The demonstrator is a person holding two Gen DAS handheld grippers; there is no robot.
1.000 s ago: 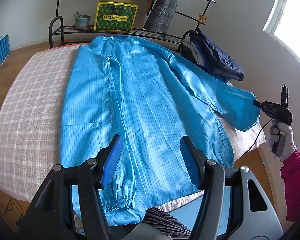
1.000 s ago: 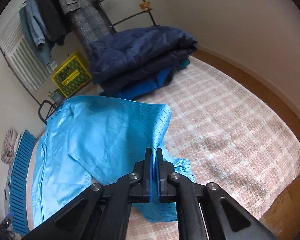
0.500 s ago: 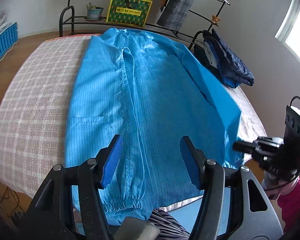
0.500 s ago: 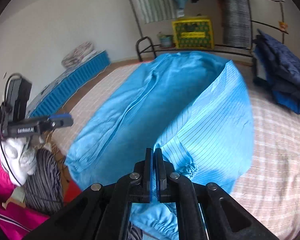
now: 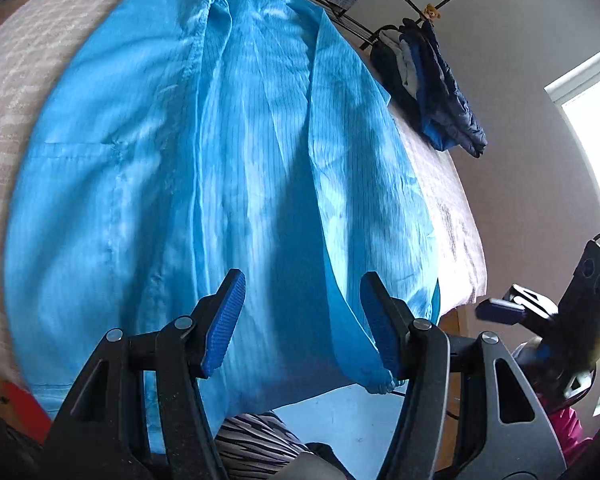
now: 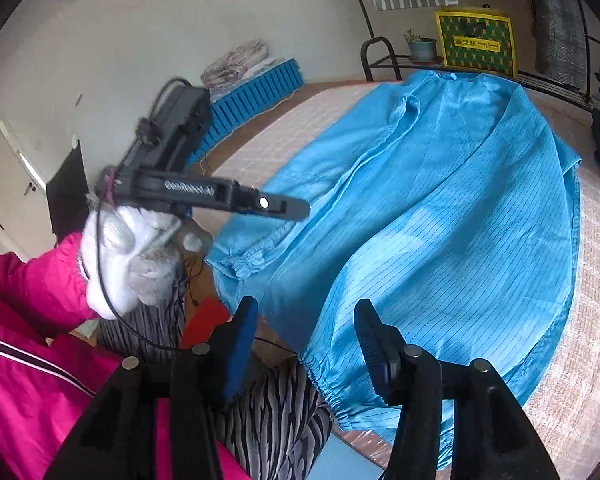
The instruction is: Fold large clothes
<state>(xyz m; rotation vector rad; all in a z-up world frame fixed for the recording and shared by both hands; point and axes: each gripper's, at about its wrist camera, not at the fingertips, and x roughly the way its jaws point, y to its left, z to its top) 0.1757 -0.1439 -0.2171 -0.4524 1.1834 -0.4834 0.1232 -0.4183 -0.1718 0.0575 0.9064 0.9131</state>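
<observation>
1. Coat (image 5: 204, 184) lies flat on the bed (image 5: 456, 216), long axis 12 to 6.
2. Right gripper (image 6: 306, 340) is opening; cuff (image 6: 328, 388) at 6, free.
3. Left gripper (image 5: 300, 316) is spread, empty, nearer the hem.

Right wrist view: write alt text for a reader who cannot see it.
A bright blue striped coat lies spread on a checked bed, one sleeve folded across its front. The right gripper is opening above the sleeve's elastic cuff, nothing between its pads. At left, a white-gloved hand holds the left gripper.
</observation>
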